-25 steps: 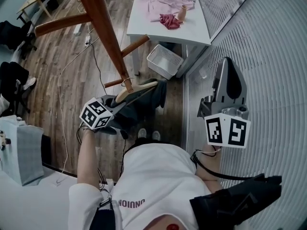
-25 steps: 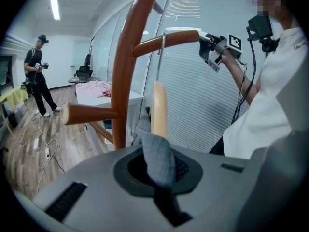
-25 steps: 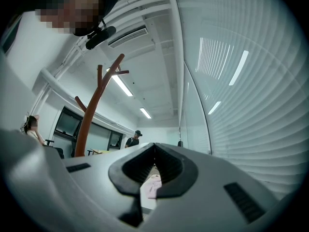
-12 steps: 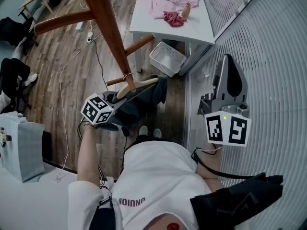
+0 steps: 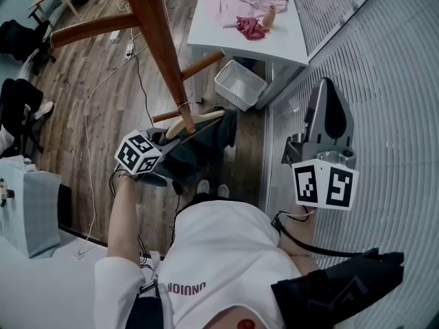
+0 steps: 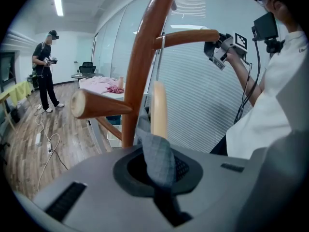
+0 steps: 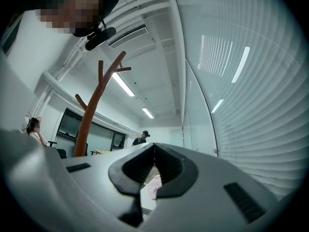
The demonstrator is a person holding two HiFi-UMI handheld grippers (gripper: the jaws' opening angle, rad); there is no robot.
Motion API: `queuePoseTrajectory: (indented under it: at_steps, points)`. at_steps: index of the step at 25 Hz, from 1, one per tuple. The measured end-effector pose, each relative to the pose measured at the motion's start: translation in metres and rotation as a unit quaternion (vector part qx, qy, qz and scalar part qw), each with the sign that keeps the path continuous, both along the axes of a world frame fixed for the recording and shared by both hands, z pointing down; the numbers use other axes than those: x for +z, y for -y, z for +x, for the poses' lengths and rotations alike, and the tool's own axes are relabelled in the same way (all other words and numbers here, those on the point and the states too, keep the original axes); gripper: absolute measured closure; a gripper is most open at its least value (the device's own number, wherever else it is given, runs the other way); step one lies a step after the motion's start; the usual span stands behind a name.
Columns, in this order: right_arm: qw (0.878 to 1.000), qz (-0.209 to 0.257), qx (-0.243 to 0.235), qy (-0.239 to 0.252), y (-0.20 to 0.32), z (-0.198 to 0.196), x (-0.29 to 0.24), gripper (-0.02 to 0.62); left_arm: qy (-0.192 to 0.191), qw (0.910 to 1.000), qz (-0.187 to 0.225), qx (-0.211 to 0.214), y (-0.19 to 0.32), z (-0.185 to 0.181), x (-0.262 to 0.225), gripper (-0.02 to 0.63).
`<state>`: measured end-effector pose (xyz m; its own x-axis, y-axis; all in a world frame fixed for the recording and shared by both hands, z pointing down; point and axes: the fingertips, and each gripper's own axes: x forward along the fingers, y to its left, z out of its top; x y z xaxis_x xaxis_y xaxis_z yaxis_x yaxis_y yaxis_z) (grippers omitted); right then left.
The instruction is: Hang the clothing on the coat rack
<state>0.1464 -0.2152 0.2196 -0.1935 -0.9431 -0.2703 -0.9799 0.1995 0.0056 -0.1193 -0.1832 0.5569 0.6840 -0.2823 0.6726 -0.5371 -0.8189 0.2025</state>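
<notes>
The left tool (image 6: 157, 180) is clamped on a fold of the grey garment (image 6: 155, 149), draped over a wooden hanger (image 6: 159, 108) just ahead of it (the wire hook reaches a coat rack (image 6: 140, 66) peg). The right tool (image 7: 152, 153) is closed, empty.

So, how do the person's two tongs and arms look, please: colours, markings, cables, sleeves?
The left tongs and right tongs are grey shells with black pads. Black-and-white square markers cover the left cube and right cube. The shirt is white and short-sleeved. A black cable runs by the right wrist.
</notes>
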Motion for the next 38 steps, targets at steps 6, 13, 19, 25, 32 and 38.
queuePoseTrajectory:
  at_steps: [6,13,19,25,32,38]
  points:
    - [1.000,0.002,-0.001,-0.001,0.004,-0.002,-0.005,0.575,0.011,0.9999,0.001,0.000,0.004,-0.004,-0.002,0.584]
    - [1.000,-0.001,-0.008,0.010,0.006,-0.003,-0.003,0.575,0.018,0.9997,-0.004,-0.018,0.011,-0.005,-0.006,0.564]
    - [1.000,-0.002,-0.019,0.019,0.007,-0.005,0.000,0.574,-0.002,0.9992,0.015,-0.038,0.018,-0.005,-0.033,0.492]
    - [0.999,-0.003,-0.029,0.024,0.004,-0.015,-0.001,0.574,0.018,0.9981,0.047,-0.036,0.009,-0.012,-0.055,0.485]
    - [0.998,-0.005,-0.057,0.026,0.003,-0.033,0.007,0.574,-0.066,0.9899,0.106,-0.067,0.003,-0.002,-0.127,0.488]
    - [0.997,-0.023,-0.070,0.011,0.005,-0.044,0.013,0.575,-0.055,0.9568,0.266,-0.105,0.010,0.000,-0.199,0.586]
